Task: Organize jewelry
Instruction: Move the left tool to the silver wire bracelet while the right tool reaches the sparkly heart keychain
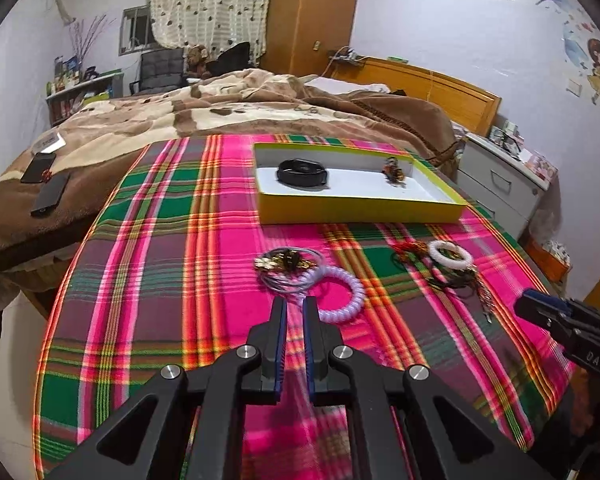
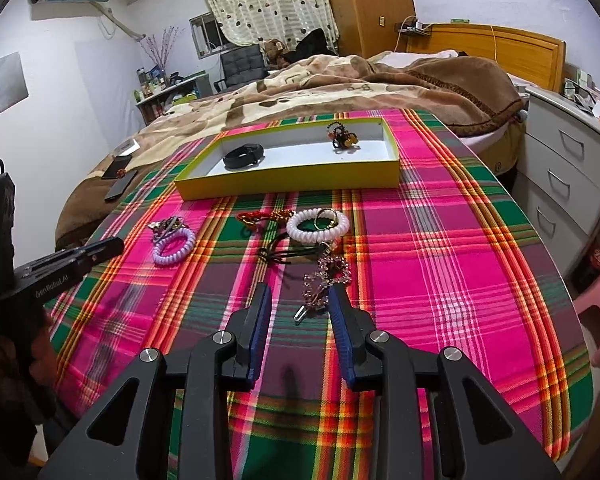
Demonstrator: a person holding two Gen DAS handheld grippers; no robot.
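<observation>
Yellow tray [image 2: 288, 189] lies on the plaid cloth [image 2: 440, 240] ahead of both grippers, long axis running left-right across the right wrist view, open side up. Inside it: black wristband [image 2: 244, 157] toward the left end, small beaded charm [image 2: 342, 136] toward the right end.

Room: bed with brown blanket [image 1: 228, 108] beyond the cloth-covered table, wooden wardrobe [image 1: 312, 16] and curtained window behind, white drawer unit [image 2: 568, 168] to the right.

Loose pieces between tray and grippers:
- lilac coil bracelet [image 1: 342, 294] just ahead-right of the left gripper [image 1: 295, 305], touching a tangle of thin rings and gold charms [image 1: 288, 264].
- white coil bracelet [image 2: 318, 226] ahead of the right gripper [image 2: 300, 296], red-gold cord [image 2: 260, 216] just left of it.
- beaded chain [image 2: 326, 280] runs roughly toward the right gripper, near end lying between its fingers.

Left gripper: low over the cloth, pointing toward the tray, fingers nearly closed with a narrow gap, nothing held. Right gripper: fingers spread wide either side of the chain's near end, not clamping it.
</observation>
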